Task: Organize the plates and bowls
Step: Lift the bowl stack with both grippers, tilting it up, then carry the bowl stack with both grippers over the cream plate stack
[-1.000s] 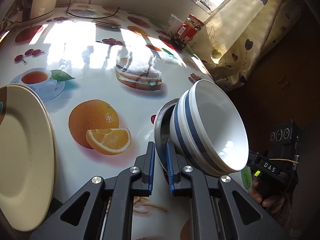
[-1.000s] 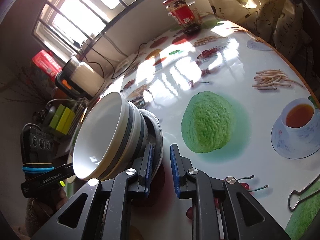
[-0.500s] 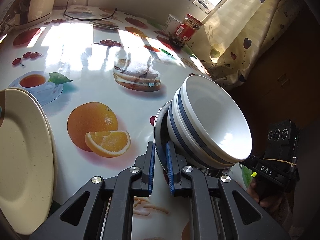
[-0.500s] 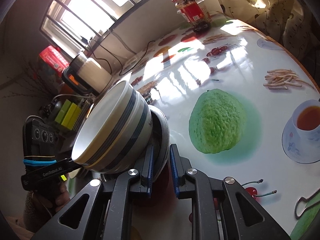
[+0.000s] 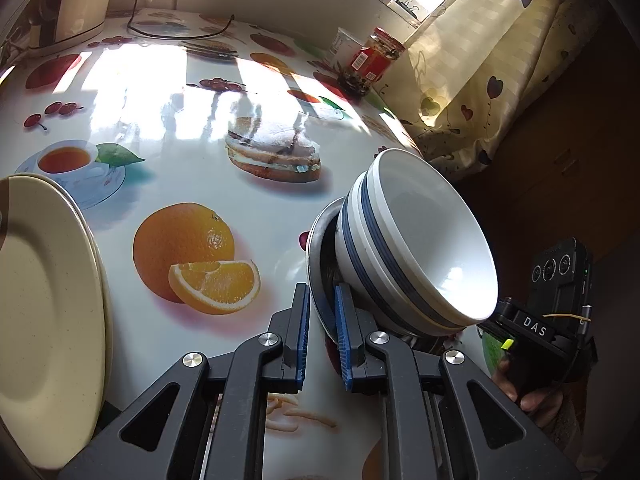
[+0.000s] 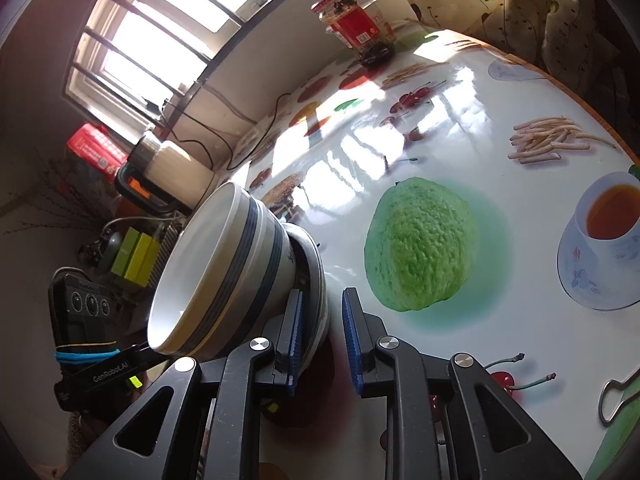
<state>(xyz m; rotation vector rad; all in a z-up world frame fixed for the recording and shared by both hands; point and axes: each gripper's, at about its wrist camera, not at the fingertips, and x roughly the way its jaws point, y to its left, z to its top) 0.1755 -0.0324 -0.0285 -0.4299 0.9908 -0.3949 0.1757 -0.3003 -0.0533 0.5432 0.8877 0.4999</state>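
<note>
Two nested white bowls with blue bands [image 5: 420, 248] [image 6: 224, 268] sit in a shallow metal dish [image 5: 316, 248] [image 6: 314, 256] near the table's front edge. My left gripper [image 5: 321, 292] straddles the dish's left rim with its pads close against it, and its jaws are opening slightly. My right gripper [image 6: 323, 294] straddles the opposite rim. Its jaws are opening, and a gap shows between the outer pad and the dish wall. A stack of cream plates [image 5: 48, 320] lies at the far left of the left wrist view.
The table [image 5: 200, 92] has a glossy fruit-print cloth. A red-labelled jar [image 5: 376, 60] [image 6: 356, 24] stands at the back by the curtain [image 5: 480, 60]. A kettle [image 6: 168, 168] and cable sit at the back left. A metal clip [image 6: 616, 396] lies front right.
Both pairs of pads stand slightly wider apart than before. The right wrist view has rolled a little, so the bowls look more upright. Neither hand has shifted.
</note>
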